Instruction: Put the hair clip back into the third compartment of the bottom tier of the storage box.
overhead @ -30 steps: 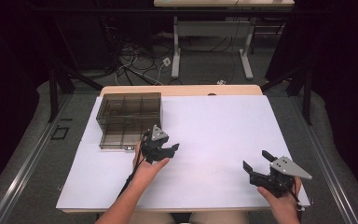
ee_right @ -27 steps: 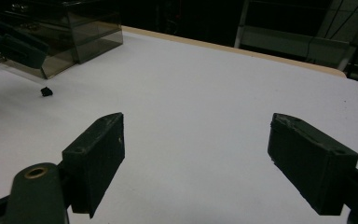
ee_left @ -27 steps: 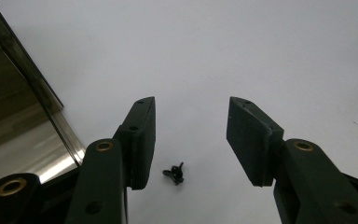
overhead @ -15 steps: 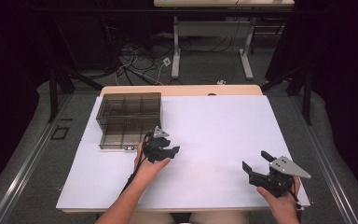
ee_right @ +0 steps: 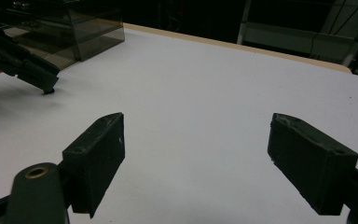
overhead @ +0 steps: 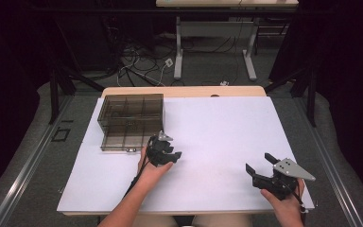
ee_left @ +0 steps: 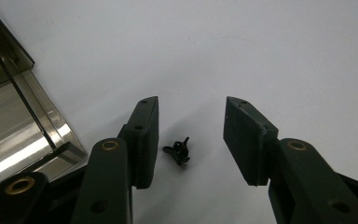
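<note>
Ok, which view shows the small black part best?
The left gripper view: the small black part lies untouched between the jaws of the left gripper, which have just been closing. In the high view that gripper covers the spot; in the right gripper view it is too small to tell.

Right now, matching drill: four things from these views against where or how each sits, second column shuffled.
1 small black part
2 smoky box
3 left gripper
4 right gripper

a near right corner, jaws apart, empty
b far left of the white sheet
c lying between two jaws, untouched
d by the box's front, straddling a part

1-c; 2-b; 3-d; 4-a

The left gripper's jaws have just been closing, with the part between them.
</note>
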The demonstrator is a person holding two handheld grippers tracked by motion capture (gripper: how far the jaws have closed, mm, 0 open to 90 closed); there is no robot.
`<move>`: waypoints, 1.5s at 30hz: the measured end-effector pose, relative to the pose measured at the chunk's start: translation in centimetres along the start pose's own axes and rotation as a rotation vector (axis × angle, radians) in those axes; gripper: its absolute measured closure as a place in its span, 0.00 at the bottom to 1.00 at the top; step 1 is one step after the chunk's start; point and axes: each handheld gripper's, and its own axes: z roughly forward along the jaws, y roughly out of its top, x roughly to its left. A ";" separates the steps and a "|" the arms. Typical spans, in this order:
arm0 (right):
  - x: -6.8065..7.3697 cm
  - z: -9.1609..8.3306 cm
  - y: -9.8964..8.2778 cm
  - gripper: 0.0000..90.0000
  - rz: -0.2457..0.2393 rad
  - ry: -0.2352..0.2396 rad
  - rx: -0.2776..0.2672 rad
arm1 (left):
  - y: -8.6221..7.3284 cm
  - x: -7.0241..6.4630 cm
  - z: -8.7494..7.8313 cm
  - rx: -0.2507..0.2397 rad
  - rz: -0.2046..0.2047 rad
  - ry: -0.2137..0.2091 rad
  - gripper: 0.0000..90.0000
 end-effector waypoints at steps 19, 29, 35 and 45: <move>0.0 0.0 0.0 0.21 -0.003 0.003 0.003 | -0.3 -0.1 0.5 0.038 0.006 0.004 0.70; 0.0 0.1 -0.1 0.20 -0.004 0.003 -0.001 | -0.7 0.2 0.3 0.039 -0.012 -0.011 0.75; 0.1 0.3 -0.2 0.17 -0.008 0.001 0.000 | -0.8 0.3 0.3 0.037 -0.010 -0.016 0.78; 0.1 0.2 -0.2 0.08 0.017 0.035 0.013 | -1.0 0.3 0.1 0.036 -0.010 -0.007 0.83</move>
